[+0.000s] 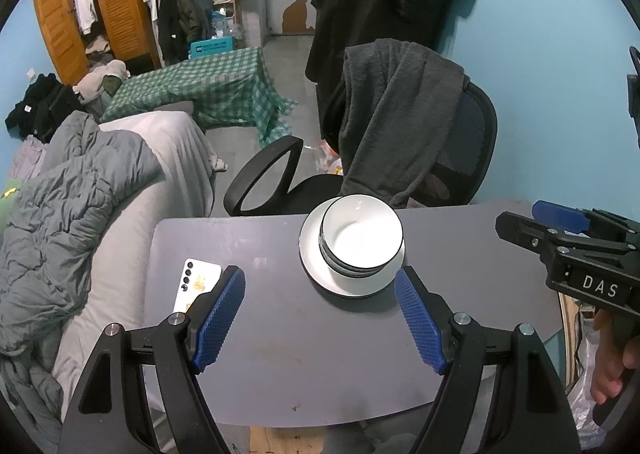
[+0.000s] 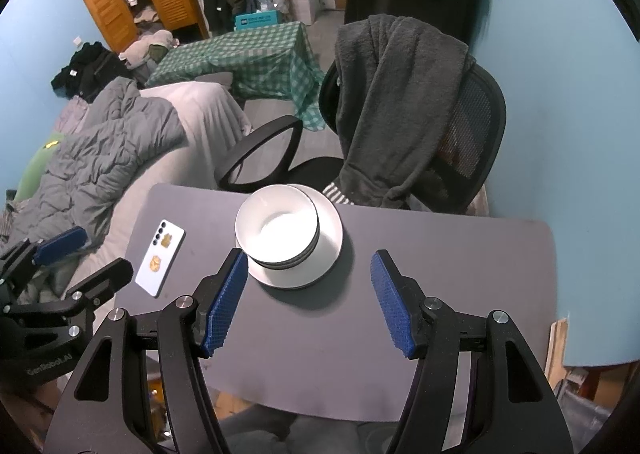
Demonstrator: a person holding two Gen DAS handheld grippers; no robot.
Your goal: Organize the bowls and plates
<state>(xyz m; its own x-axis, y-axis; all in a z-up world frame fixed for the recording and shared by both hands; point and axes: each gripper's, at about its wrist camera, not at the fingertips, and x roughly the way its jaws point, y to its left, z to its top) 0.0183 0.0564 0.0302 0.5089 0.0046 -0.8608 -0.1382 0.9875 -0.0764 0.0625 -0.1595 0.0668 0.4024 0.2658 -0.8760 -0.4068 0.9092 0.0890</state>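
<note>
Stack: we see white bowls (image 1: 362, 240) with dark rims nested one in another on a white plate (image 1: 316, 274), toward the far side of the grey tabletop (image 1: 300, 354), close to the chair.
Left gripper (image 1: 320, 318): its blue pads stand well apart with nothing between them; it hangs above the near part of the tabletop, short of the plate.
Right gripper (image 2: 306, 300): we find it likewise apart and empty, its left pad just in front of the bowls in its own view; we cannot tell whether it clears them in height.
Stage: we judge the sorting largely done, since no loose dish shows.
Risk, stack: the bowls sit off-centre on the plate, toward its far-left rim; a sideways nudge from a pad could slide or tip them.
Risk, edge: the plate lies near the far edge, so a push forward could send it toward the chair (image 1: 460, 141).
Risk, phone: a white phone (image 1: 198, 286) lies beside the left pad; we could clip it and knock it off onto the bed (image 1: 120, 254).
</note>
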